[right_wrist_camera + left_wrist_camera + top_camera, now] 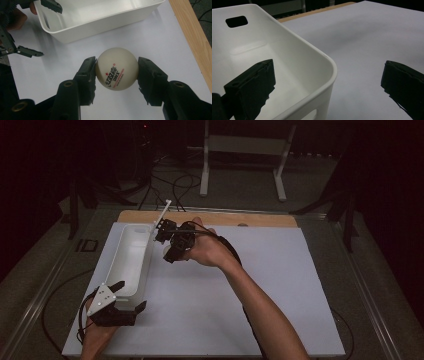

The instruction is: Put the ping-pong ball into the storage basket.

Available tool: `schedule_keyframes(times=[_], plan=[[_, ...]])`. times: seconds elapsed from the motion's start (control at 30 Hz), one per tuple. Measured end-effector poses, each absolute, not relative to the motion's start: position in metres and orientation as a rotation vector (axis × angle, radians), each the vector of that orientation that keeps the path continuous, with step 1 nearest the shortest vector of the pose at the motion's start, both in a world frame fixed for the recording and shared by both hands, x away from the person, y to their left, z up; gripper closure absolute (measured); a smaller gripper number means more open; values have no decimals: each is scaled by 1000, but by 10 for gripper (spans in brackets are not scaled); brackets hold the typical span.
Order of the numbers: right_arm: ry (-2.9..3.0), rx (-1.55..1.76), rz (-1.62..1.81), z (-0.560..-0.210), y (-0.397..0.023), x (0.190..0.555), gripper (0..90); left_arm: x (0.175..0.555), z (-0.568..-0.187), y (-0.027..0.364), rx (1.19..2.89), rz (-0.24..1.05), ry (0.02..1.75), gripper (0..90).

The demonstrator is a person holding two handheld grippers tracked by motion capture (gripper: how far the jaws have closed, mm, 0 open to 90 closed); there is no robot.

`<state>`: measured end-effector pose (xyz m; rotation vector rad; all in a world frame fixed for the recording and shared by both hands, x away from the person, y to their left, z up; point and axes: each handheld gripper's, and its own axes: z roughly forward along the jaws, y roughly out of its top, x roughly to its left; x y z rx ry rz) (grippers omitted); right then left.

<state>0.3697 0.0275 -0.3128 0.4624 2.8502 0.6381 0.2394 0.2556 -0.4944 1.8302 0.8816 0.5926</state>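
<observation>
A white table-tennis ball (117,68) with red and black print sits between the pads of my right gripper (117,72), which is shut on it just above the white mat. In the high view that right gripper (169,252) hangs close to the right wall of a long white bin (150,251), outside it. My left gripper (131,295) is open at the bin's near end, one jaw inside the bin (312,50) and the other out over the mat, neither pressing the wall. The bin (82,27) looks empty inside.
The white mat (250,285) covers most of the table, with a wooden strip (210,217) along its far edge. Behind the table stand a white frame (245,150) and cables on the floor. The person's right forearm (260,305) crosses the mat from the bottom.
</observation>
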Motion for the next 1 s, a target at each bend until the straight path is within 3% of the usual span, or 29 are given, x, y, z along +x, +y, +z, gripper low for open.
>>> schedule_keyframes(times=[1.0], plan=[[2868,455,688,-320,48,374,500,239,-494,256,1834,594,879,0]])
